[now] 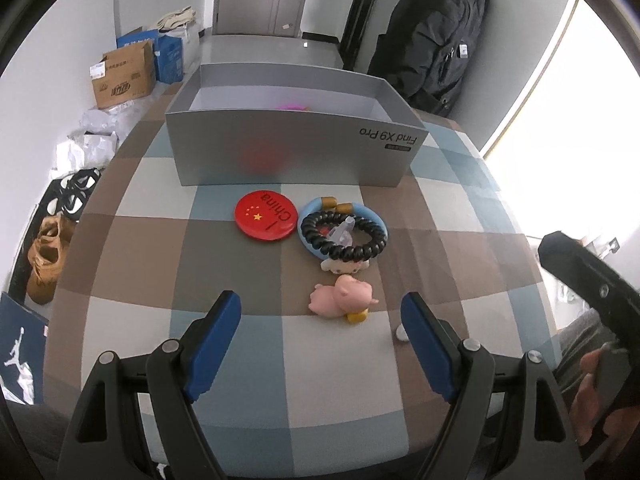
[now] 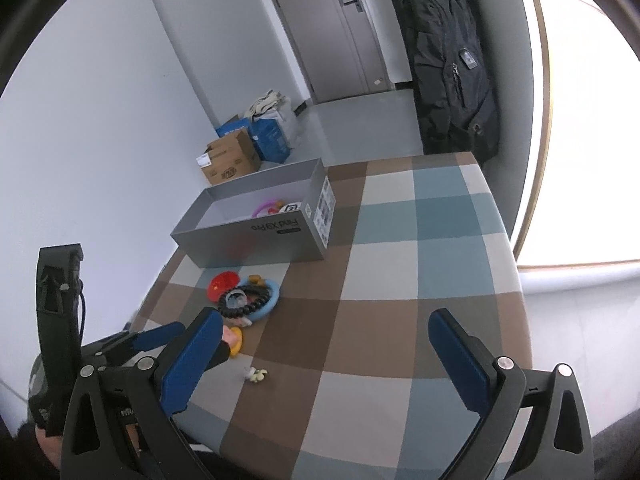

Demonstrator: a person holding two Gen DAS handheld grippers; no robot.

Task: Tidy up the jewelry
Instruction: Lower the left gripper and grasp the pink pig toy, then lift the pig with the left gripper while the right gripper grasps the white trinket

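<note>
The left tool (image 1: 321, 324) hangs over the checked desk (image 1: 160, 240) with its blue fingers spread wide and nothing between them; the right tool (image 2: 326, 356) is likewise spread and empty, held off to the side over bare cloth.

The jewelry still to be sorted lies in a tight cluster in front of the grey box (image 1: 296, 152): a red round badge (image 1: 266, 215), a blue bangle (image 1: 376, 220) with a black beaded bracelet (image 1: 344, 236) lying on top of it and a clear clip (image 1: 342, 232) inside the ring, then a small doll-head charm (image 1: 346, 267) and a pink pig figure (image 1: 342, 294) nearest the left tool. A tiny pale earring (image 2: 256, 375) sits apart, closer to the desk edge.

The main risk is the overlap: closing on the bracelet would probably drag the bangle and clip along or flick them off. The pig looks rounded and may squirt out of flat pads if pinched off-centre. The small earring is likely to be overlooked or knocked to the floor by a sweeping arm.

The near wall of the box stands high between the cluster and the inside, so anything carried must clear it. A pink ring (image 2: 264, 208) already lies inside, near the box's right end. A black backpack (image 1: 436, 40) and cardboard boxes (image 1: 124, 76) stay well behind
</note>
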